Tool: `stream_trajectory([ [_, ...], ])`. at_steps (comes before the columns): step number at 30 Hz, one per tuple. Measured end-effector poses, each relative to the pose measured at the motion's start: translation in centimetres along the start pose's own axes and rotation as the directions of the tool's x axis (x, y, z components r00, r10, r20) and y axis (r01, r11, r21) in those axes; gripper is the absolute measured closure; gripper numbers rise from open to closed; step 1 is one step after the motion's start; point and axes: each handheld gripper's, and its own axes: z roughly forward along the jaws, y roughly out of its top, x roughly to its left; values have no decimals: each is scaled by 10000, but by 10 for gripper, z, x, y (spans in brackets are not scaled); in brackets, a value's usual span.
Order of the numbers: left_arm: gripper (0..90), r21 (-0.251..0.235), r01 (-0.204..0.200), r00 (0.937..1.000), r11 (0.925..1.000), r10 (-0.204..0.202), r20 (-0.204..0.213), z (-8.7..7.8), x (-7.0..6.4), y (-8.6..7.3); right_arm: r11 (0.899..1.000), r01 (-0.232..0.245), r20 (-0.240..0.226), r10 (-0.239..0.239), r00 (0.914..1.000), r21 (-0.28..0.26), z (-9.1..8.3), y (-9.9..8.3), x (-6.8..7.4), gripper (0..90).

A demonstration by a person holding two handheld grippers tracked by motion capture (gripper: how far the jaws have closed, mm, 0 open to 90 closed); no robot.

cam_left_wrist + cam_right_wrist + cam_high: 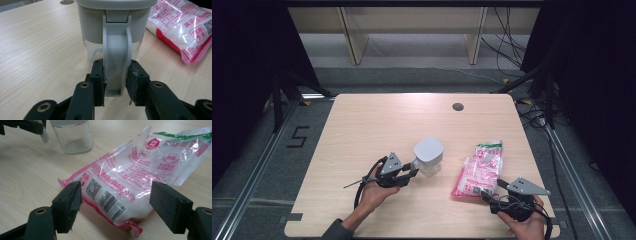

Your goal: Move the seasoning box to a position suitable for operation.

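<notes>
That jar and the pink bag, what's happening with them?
A person is working at the table with a gripper in each hand. The left gripper is clamped on the grey handle of the clear jar, which has a grey lid. The right gripper is open, its jaws on either side of the near end of the pink bag, not yet squeezing it.
</notes>
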Motion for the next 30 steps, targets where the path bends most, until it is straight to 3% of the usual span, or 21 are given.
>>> stream_trajectory([
  [1,684,0,0,10000,10000,0,0,0,0,0,10000,7,11,-7,10000,-8,0,0,0,269],
  [2,680,-128,-35,9986,9999,28,-525,0,6,-1,10000,9,13,-9,10000,-9,0,0,0,269],
  [5,678,-197,54,9979,9998,-67,-646,-1,14,-2,10000,3,11,-3,10000,-10,0,0,0,269],
  [9,685,-146,-171,9964,9997,158,-828,-2,26,-1,9999,158,109,-158,9998,-6,1,0,-1,269],
  [10,687,-159,-13,9961,9999,-1,-879,-2,26,-1,9999,151,64,-151,9999,-12,1,0,-1,269],
  [11,688,-168,-64,9957,9998,49,-929,-1,27,-1,9999,157,61,-157,9999,-17,0,0,-1,269],
  [12,690,-94,-365,9951,9993,355,-927,-2,29,0,9999,144,56,-144,9999,-36,0,0,-1,269],
  [15,691,-75,-521,9953,9986,513,-821,-1,31,0,9999,125,39,-125,9999,-39,0,0,-1,269],
  [16,692,-195,-203,9975,9996,190,-681,0,32,0,9999,156,87,-156,9998,-12,1,0,-1,269],
  [18,692,-340,-574,9972,9978,557,-503,1,36,-1,9996,269,62,-268,9996,-57,2,0,-1,269],
  [19,692,-412,-298,9986,9987,279,-451,2,36,-2,9999,-126,-74,127,9999,50,1,0,1,269],
  [21,692,-374,-400,9987,9985,388,-336,2,36,-2,9998,-169,14,168,9999,69,1,0,2,268],
  [22,692,-338,-695,9972,9970,685,-301,1,38,-1,9999,-142,8,142,9999,64,1,0,1,269],
  [23,692,-306,-745,9969,9968,736,-282,0,38,-1,9999,-143,7,143,9999,64,1,0,1,269],
  [24,692,-344,-758,9971,9965,753,-144,0,38,-2,9999,-157,4,157,9999,58,1,0,1,269],
  [25,691,-371,-454,9990,9983,455,9,-1,37,-3,9999,-151,0,151,9999,62,1,0,1,269],
  [30,691,-308,-748,9953,9967,765,586,-2,35,-3,10000,-56,-9,56,10000,77,2,0,1,269],
])
